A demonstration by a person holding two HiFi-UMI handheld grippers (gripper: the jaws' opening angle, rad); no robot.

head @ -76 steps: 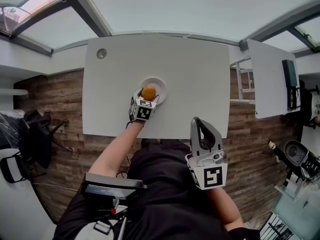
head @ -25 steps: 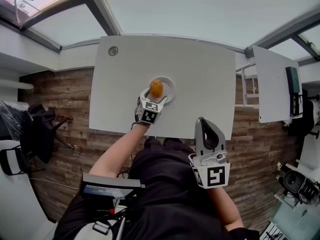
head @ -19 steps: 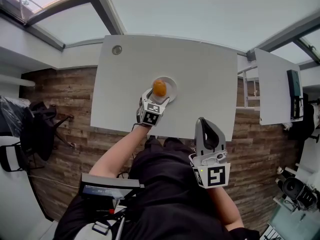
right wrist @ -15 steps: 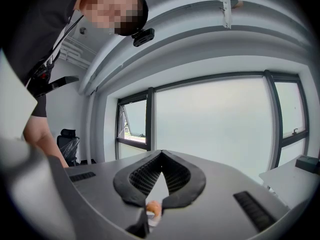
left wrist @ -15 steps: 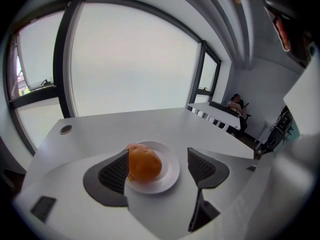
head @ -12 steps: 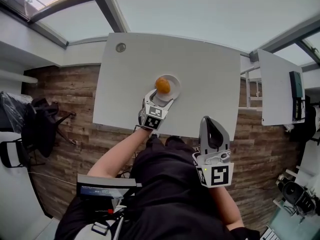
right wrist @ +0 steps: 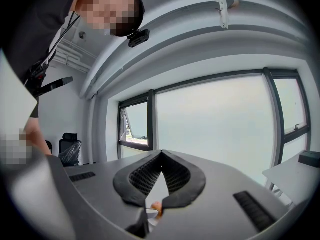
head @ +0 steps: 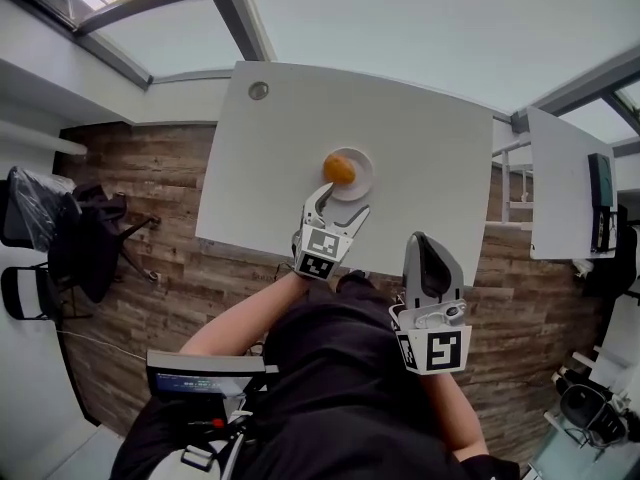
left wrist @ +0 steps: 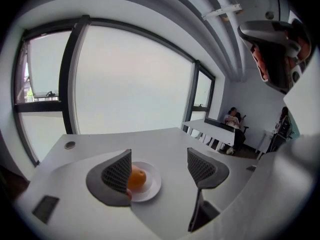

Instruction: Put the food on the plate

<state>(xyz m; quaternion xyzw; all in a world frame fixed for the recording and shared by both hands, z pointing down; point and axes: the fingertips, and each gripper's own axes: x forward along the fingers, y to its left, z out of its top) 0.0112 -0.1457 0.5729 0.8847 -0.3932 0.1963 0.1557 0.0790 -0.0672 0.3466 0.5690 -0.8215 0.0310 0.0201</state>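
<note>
Looks like an open-plan office. Plain white table (head: 400,148) at 12 o'clock on a wood-plank floor (head: 150,188), black swivel chairs (head: 75,248) pushed aside at 9 o'clock, a second white table (head: 565,188) at 2 o'clock. Tall dark-framed windows (left wrist: 125,84) along the wall in the left gripper view, and at 3 o'clock there a person (left wrist: 232,120) seated at a further desk.

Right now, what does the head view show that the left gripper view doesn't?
Only the head view: the right hand-held gripper, shut, the person's bare forearm and the brown wooden floor. Only the left gripper view: the black ribbed pads of the left hand-held gripper, standing apart. Both: the round orange food on the small white plate on the white table.
</note>
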